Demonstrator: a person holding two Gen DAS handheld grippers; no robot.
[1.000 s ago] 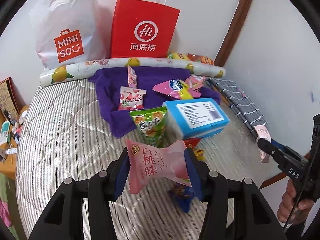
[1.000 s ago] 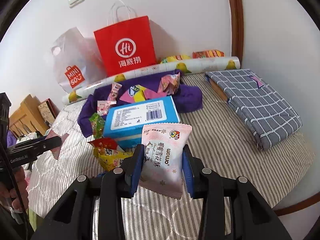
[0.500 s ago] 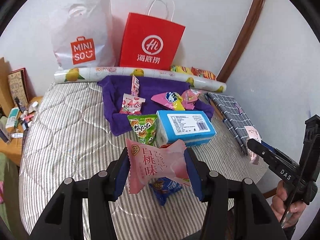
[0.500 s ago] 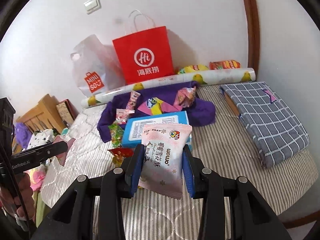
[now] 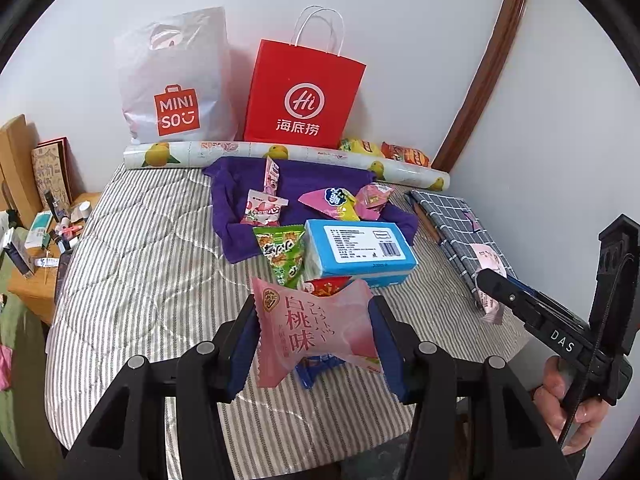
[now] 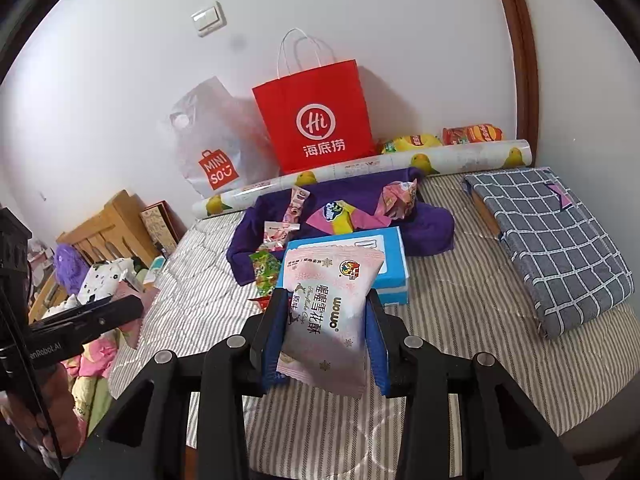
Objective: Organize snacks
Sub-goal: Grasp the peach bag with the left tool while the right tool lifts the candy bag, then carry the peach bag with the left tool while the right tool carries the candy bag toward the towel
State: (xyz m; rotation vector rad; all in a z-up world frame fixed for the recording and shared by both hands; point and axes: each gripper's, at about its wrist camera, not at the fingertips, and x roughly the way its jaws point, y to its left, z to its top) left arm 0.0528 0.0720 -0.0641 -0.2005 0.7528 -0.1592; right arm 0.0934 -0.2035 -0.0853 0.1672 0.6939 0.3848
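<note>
A: Snacks: where are they?
B: The left gripper (image 5: 314,340) pinches a peach snack packet (image 5: 316,334); the right gripper (image 6: 326,330) clamps a pale pink packet (image 6: 328,312). Both hang above the striped bed (image 5: 140,280).

Striped bed (image 5: 132,280), purple cloth (image 5: 296,196), blue box (image 5: 360,248)

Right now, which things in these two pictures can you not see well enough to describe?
- Blue packet, left wrist view: mostly behind the pink peach snack that the left gripper holds.
- Red packet, same view: only a strip shows, between the peach snack and the blue box.
- Blue box label, right wrist view: covered by the pale pink pastry pack in the right gripper.
- Red paper bag contents: unseen in both views.
</note>
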